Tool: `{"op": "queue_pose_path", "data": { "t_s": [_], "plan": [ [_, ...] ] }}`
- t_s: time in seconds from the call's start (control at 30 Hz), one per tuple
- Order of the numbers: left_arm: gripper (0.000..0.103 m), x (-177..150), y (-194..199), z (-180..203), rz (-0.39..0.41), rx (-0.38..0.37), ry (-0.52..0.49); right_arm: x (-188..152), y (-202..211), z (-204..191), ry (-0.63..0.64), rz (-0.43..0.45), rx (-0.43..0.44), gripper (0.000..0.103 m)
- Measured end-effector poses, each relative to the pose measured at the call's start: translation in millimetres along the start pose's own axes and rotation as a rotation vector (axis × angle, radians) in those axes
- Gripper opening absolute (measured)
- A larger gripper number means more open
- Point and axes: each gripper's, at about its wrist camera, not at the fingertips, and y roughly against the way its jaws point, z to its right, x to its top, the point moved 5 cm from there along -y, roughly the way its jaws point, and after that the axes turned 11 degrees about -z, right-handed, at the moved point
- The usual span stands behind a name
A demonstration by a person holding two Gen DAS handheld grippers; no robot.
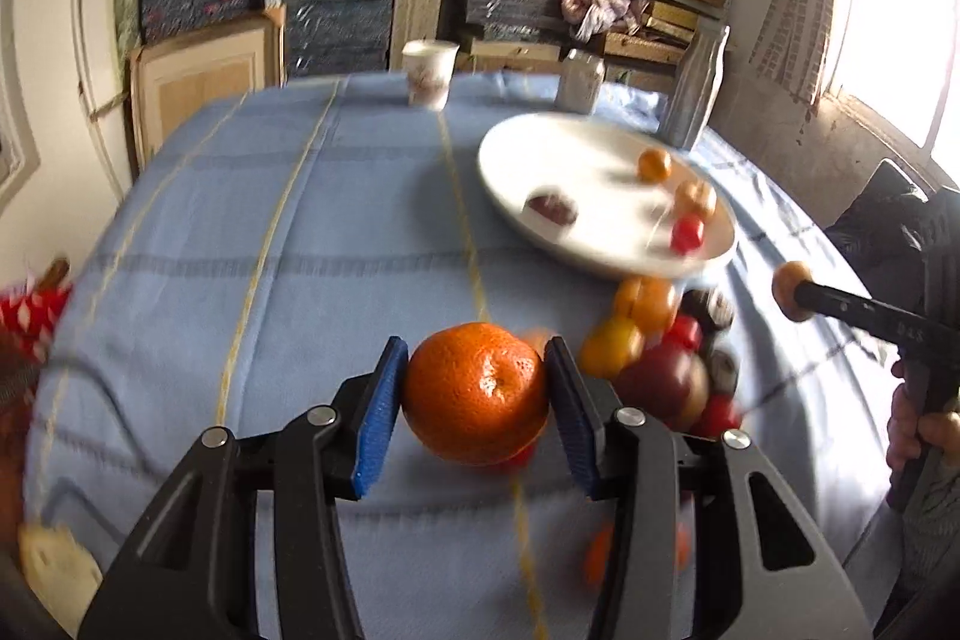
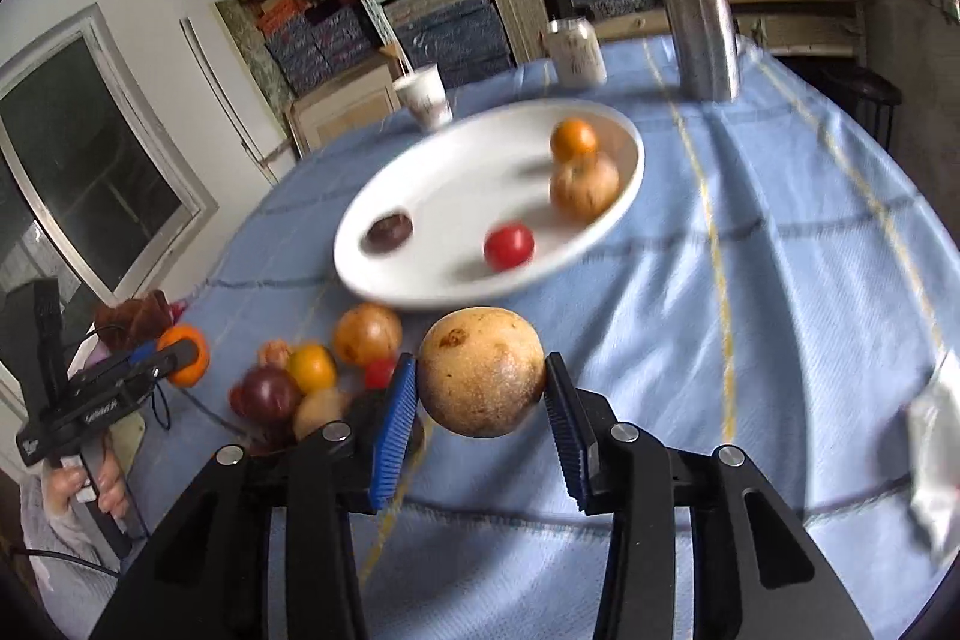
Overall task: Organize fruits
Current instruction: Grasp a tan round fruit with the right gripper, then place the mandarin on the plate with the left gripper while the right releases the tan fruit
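Above the blue tablecloth, left gripper clamps an orange; right gripper clamps a tan fruit, plate at 12 o'clock.

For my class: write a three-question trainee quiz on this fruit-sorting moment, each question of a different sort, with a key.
1. True or false: the white plate already holds fruit.
2. Which fruit does the left gripper hold? A) orange B) banana C) grape
3. Fill in: the right gripper grips a round ____ fruit.

Key: 1 true; 2 A; 3 tan.
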Motion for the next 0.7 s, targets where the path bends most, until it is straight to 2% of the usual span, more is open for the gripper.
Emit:
{"op": "queue_pose_path", "data": {
  "t_s": [0.17,0.33,0.53,0.7],
  "plan": [
    [0.046,62.8,-14.3,24.1,0.02,-0.008,-0.033,44.3,16.6,-6.7,0.043,0.052,-0.04,0.043],
    [0.046,112.5,-58.4,42.2,0.009,-0.013,-0.046,77.0,-7.3,-13.8,0.051,0.046,-0.035,0.043],
    [0.046,139.9,-121.1,36.1,-0.053,-0.022,-0.009,105.5,-70.8,-19.4,0.066,-0.037,-0.039,0.043],
    [0.046,145.5,-152.8,32.8,-0.085,-0.053,-0.008,108.0,-103.7,-13.9,0.068,-0.071,-0.075,0.045]
  ]
}}
